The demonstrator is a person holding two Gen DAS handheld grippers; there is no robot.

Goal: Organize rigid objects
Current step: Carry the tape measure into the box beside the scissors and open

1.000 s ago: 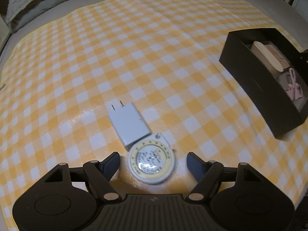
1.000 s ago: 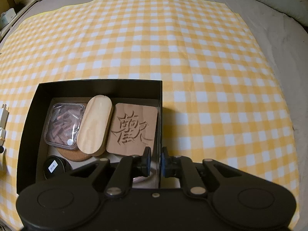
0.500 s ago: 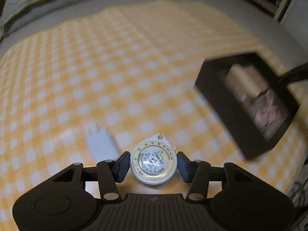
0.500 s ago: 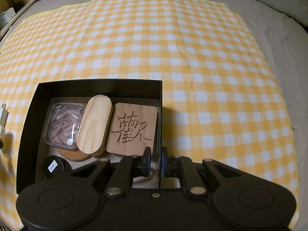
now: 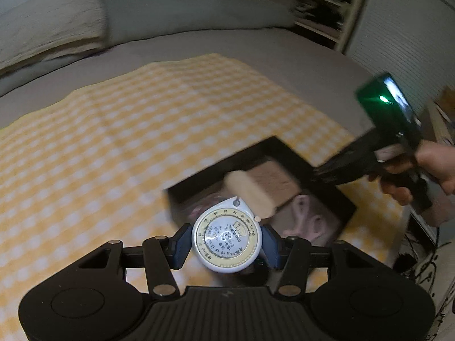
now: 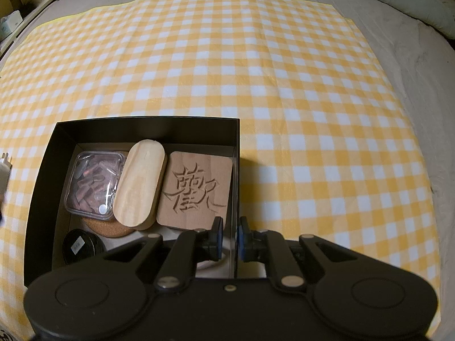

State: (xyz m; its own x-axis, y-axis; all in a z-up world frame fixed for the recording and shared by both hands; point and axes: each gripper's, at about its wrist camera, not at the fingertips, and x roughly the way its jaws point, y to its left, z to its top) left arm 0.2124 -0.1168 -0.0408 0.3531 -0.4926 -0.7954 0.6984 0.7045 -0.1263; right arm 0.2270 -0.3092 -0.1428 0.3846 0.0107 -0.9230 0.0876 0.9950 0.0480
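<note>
1. Lifted off the checked cloth since the earlier frame, the round tape measure now sits clamped in the left gripper, lower centre, in front of the black box.
2. Only the left view shows the person's hand at right.
3. Only the right view shows the right gripper pinching the box wall, a white charger at the left edge, and the carved wooden coaster inside.
</note>
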